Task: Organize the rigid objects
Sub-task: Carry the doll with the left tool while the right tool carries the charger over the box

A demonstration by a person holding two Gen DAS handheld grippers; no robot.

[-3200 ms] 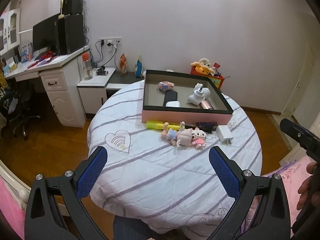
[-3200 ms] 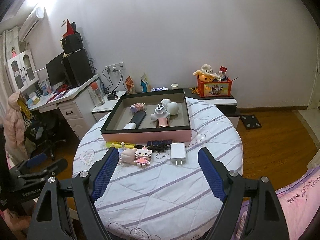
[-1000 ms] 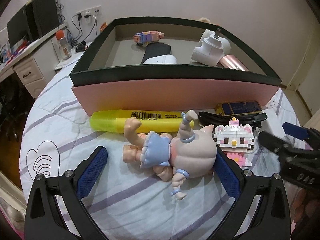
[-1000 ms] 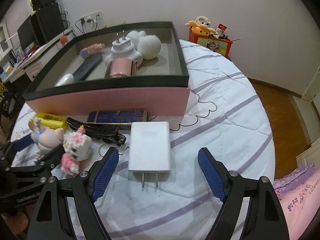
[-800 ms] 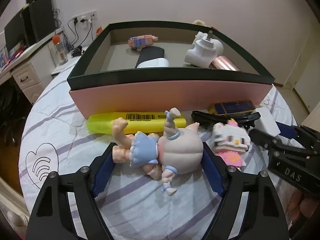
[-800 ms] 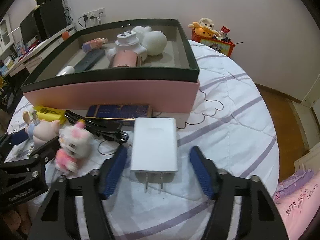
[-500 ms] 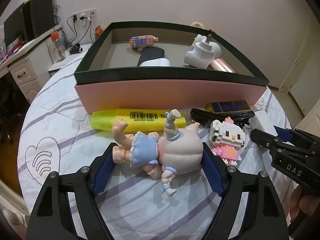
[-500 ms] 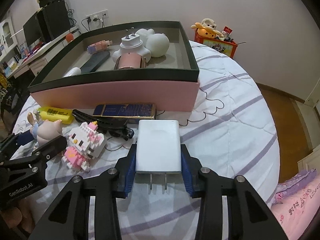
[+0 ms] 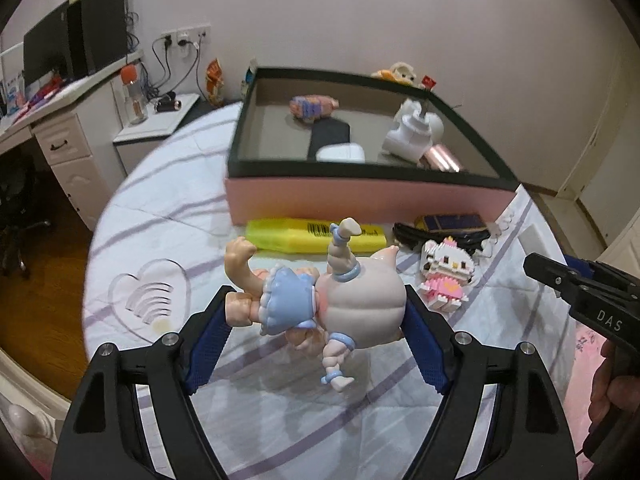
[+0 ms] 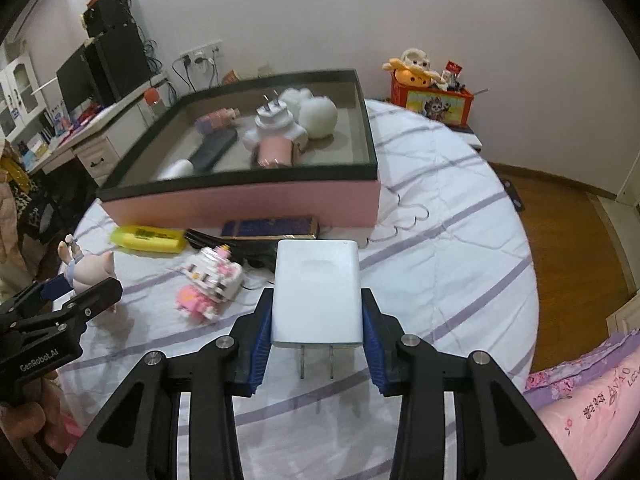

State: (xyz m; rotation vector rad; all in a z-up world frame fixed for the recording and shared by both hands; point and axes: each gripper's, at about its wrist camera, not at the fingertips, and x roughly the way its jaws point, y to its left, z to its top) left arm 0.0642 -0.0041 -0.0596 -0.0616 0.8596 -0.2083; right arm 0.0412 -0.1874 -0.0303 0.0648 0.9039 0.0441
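My left gripper (image 9: pixel 316 326) is shut on a pink doll in a blue dress (image 9: pixel 320 298) and holds it above the round table; the doll also shows in the right wrist view (image 10: pixel 90 268). My right gripper (image 10: pixel 317 334) is shut on a white plug charger (image 10: pixel 316 292), prongs toward the camera, lifted off the cloth. A pink box with a dark rim (image 9: pixel 360 196) (image 10: pixel 240 196) stands behind, holding several items. A yellow highlighter (image 9: pixel 316 234), a block-built cat figure (image 9: pixel 446 274) (image 10: pixel 210 280), a black hair clip (image 9: pixel 440 234) and a dark blue flat case (image 10: pixel 270 227) lie in front of the box.
The table wears a white quilted cloth with purple stripes (image 10: pixel 440 216). A desk with a monitor (image 9: pixel 60 92) stands at the left, a toy box (image 10: pixel 432 100) behind the table, a pink bed cover (image 10: pixel 592 400) at the right. Wood floor surrounds the table.
Both grippers closed on their objects and lifted them: the left on the doll, the right on the charger. Both have pulled up and back from the table.
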